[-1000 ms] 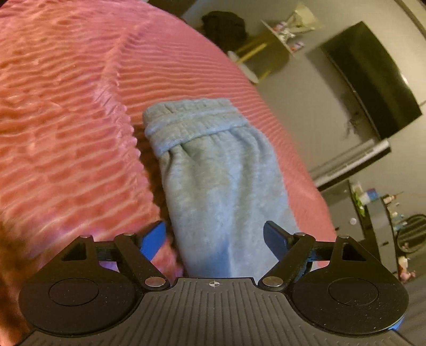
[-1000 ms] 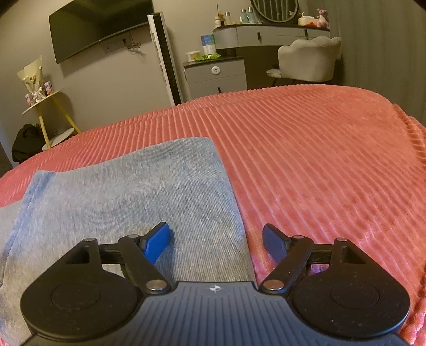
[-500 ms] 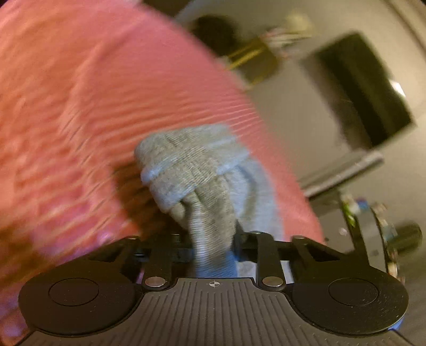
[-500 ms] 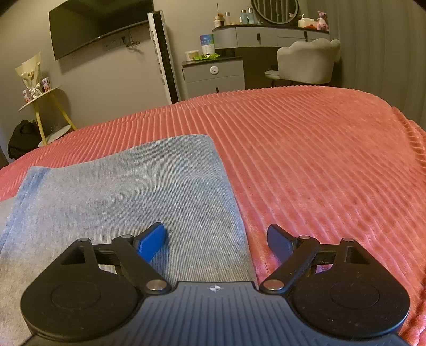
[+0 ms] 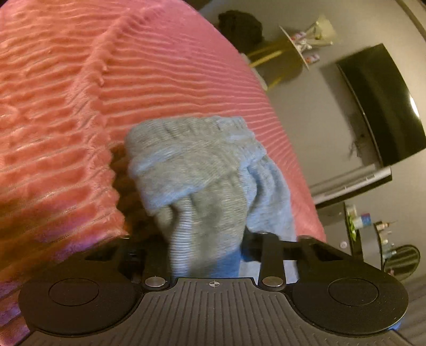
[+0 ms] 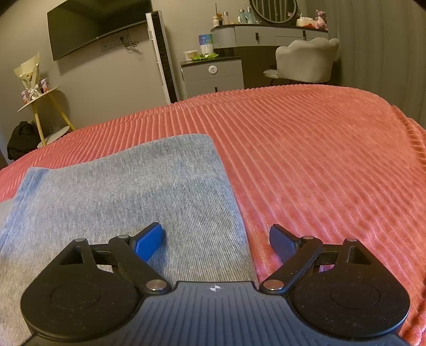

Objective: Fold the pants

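Observation:
Grey sweatpants lie on a pink ribbed bedspread (image 5: 66,119). In the left wrist view my left gripper (image 5: 206,255) is shut on a bunched leg of the pants (image 5: 207,202), just behind its ribbed cuff (image 5: 191,149), and the cloth is lifted and crumpled. In the right wrist view my right gripper (image 6: 215,239) is open over the right edge of the flat folded pants (image 6: 127,191). Its blue left finger (image 6: 149,241) rests over the cloth and its right finger (image 6: 281,239) over the bedspread (image 6: 319,159).
Beyond the bed stand a wall TV (image 6: 93,24), a tall white tower unit (image 6: 162,56), a grey dresser (image 6: 213,74), a white chair (image 6: 306,58) and a small yellow-legged side table (image 6: 40,106). The bed's edge falls away at the right (image 6: 410,143).
My left gripper closed on the pant leg near the cuff and lifted it, bunching the cloth. My right gripper stayed open and shifted slightly over the pants' edge.

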{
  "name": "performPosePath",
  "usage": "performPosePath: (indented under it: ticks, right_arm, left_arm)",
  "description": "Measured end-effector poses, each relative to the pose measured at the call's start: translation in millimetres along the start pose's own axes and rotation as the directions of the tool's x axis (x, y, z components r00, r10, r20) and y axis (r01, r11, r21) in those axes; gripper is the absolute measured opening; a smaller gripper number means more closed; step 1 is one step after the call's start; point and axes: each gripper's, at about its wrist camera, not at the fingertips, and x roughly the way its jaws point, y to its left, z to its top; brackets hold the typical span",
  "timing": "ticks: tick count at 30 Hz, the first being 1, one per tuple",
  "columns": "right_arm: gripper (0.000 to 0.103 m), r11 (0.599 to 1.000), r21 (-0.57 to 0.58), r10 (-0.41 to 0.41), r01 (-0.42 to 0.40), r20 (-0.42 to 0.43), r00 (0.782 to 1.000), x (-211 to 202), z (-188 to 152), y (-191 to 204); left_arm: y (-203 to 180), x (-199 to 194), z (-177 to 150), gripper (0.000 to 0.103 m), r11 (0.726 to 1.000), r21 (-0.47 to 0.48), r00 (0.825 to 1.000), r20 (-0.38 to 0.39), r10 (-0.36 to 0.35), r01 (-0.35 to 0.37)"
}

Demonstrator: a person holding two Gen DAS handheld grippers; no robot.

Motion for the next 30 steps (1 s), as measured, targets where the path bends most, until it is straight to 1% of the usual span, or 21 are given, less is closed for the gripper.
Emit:
performPosePath:
  ticks: [1, 2, 4, 6, 8, 9, 11, 13, 15, 16, 19, 20, 21, 22, 24, 25, 26, 27, 28, 29, 30]
  right_arm:
    - [0.088, 1.0, 0.002, 0.001, -0.001, 0.0, 1.0, -0.2, 0.3, -0.2]
    - [0.088, 1.0, 0.005, 0.005, -0.005, -0.001, 1.0, -0.6, 0.8, -1.0]
    - [0.088, 1.0, 0.017, 0.016, -0.016, -0.001, 1.0, -1.6, 2.3, -3.0]
    - [0.087, 0.999, 0.028, 0.026, -0.026, 0.001, 1.0, -3.0, 3.3, -4.8]
    - [0.081, 0.998, 0.037, 0.041, -0.041, -0.001, 0.999, -4.5, 5.0, -6.8]
    - [0.08, 0.998, 0.04, 0.049, -0.049, 0.001, 0.999, -5.7, 5.0, -7.6]
    - [0.077, 0.996, 0.051, 0.069, -0.069, 0.01, 0.998, -9.6, 5.4, -9.7]
    - [0.076, 0.994, 0.067, 0.083, -0.084, 0.027, 0.996, -14.4, 5.0, -12.1]
    - [0.076, 0.992, 0.081, 0.091, -0.094, 0.047, 0.995, -19.6, 5.0, -14.9]
    - [0.076, 0.991, 0.089, 0.099, -0.104, 0.058, 0.993, -22.7, 5.2, -16.7]
    - [0.076, 0.982, 0.117, 0.135, -0.145, 0.088, 0.987, -33.0, 5.5, -22.8]
    - [0.076, 0.98, 0.123, 0.144, -0.155, 0.098, 0.985, -36.3, 6.7, -24.2]
    - [0.076, 0.977, 0.128, 0.158, -0.171, 0.108, 0.981, -40.1, 6.6, -25.9]
    - [0.076, 0.973, 0.134, 0.172, -0.186, 0.113, 0.979, -43.0, 6.9, -27.6]
    - [0.076, 0.964, 0.155, 0.198, -0.215, 0.116, 0.973, -48.6, 6.3, -32.6]
    - [0.076, 0.959, 0.168, 0.211, -0.229, 0.114, 0.971, -51.3, 5.6, -34.7]
    - [0.076, 0.95, 0.189, 0.23, -0.248, 0.111, 0.967, -53.5, 5.2, -38.8]
    - [0.077, 0.94, 0.21, 0.25, -0.268, 0.109, 0.962, -55.2, 5.0, -43.1]
    - [0.077, 0.928, 0.233, 0.271, -0.289, 0.108, 0.957, -57.0, 4.7, -46.8]
    - [0.077, 0.916, 0.257, 0.291, -0.31, 0.108, 0.951, -58.5, 3.7, -49.5]
    - [0.077, 0.895, 0.287, 0.325, -0.342, 0.107, 0.94, -59.5, 3.5, -52.9]
  left_arm:
    - [-5.8, -4.6, 0.8, 0.024, 0.999, 0.035, 1.0, 0.007, 0.003, -0.003]
    - [-13.4, -10.2, 0.7, 0.023, 0.997, 0.081, 1.0, 0.019, 0.005, -0.006]
    - [-37.4, -23.4, -4.3, 0.022, 0.974, 0.225, 0.998, 0.055, 0.019, -0.031]
    - [-65.0, -39.0, -13.8, 0.021, 0.933, 0.358, 0.996, 0.088, 0.008, -0.039]
    - [-87.5, -58.7, -26.8, 0.02, 0.885, 0.464, 0.994, 0.111, -0.019, -0.035]
    - [-103.1, -67.5, -36.0, 0.02, 0.851, 0.524, 0.992, 0.12, -0.04, -0.029]
    - [-134.9, -84.9, -59.1, 0.02, 0.772, 0.636, 0.988, 0.12, -0.097, -0.002]
    - [-163.8, -98.8, -85.5, 0.02, 0.695, 0.717, 0.984, 0.082, -0.157, 0.051]
    - [-192.5, -111.4, -120.9, 0.021, 0.598, 0.795, 0.978, 0.032, -0.207, 0.1]
    - [-202.5, -115.6, -138.7, 0.021, 0.555, 0.822, 0.975, -0.001, -0.223, 0.128]
    - [-228.4, -118.8, -199.1, 0.024, 0.426, 0.878, 0.962, -0.124, -0.241, 0.22]
    - [-234.6, -116.1, -223.5, 0.026, 0.371, 0.896, 0.959, -0.169, -0.226, 0.245]
    - [-236.8, -111.0, -243.8, 0.036, 0.338, 0.903, 0.957, -0.204, -0.207, 0.266]
    - [-235.9, -106.3, -263.3, 0.05, 0.315, 0.905, 0.954, -0.24, -0.177, 0.286]
    - [-233.8, -96.8, -300.2, 0.061, 0.267, 0.905, 0.944, -0.317, -0.091, 0.33]
    - [-231.2, -95.2, -314.2, 0.061, 0.25, 0.908, 0.941, -0.334, -0.055, 0.337]
    - [-227.2, -94.7, -324.9, 0.063, 0.234, 0.914, 0.943, -0.333, -0.029, 0.33]
    - [-221.7, -96.3, -331.0, 0.069, 0.228, 0.919, 0.945, -0.326, -0.015, 0.32]
    - [-217.2, -97.5, -332.7, 0.073, 0.232, 0.92, 0.946, -0.324, -0.01, 0.317]
    - [-208.6, -101.9, -329.0, 0.08, 0.254, 0.915, 0.947, -0.32, -0.014, 0.313]
    - [-198.7, -105.0, -321.9, 0.082, 0.292, 0.907, 0.95, -0.312, -0.019, 0.304]
